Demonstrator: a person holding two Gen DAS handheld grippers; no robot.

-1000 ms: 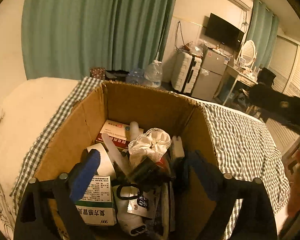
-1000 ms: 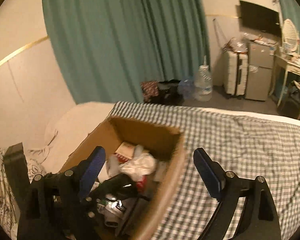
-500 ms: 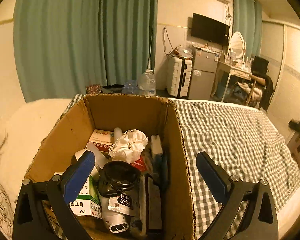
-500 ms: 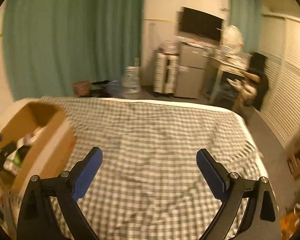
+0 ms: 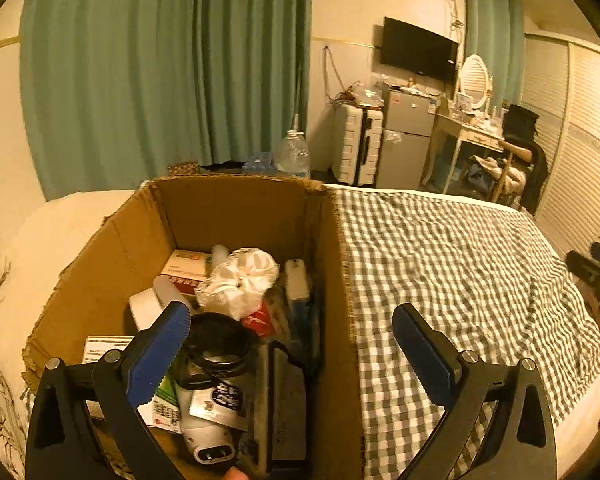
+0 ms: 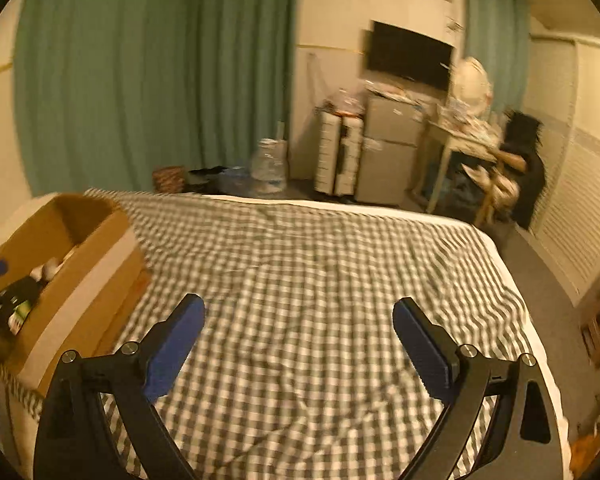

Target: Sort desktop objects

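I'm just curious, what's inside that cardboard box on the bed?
The cardboard box holds crumpled white cloth, a black-lidded jar, medicine cartons, a white tape roll and a white plug. Whatever lies beneath the pile is covered.

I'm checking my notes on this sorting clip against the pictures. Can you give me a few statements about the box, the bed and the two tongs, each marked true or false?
1. The cardboard box sits on the checked bedspread. True.
2. The box is empty. False: it holds a crumpled white cloth, a black jar and other items.
3. The left tongs are open, gripping nothing. True.
4. The right tongs hold a medicine carton. False: they are open over bare bedspread.
5. The curtains are red. False: they are green.
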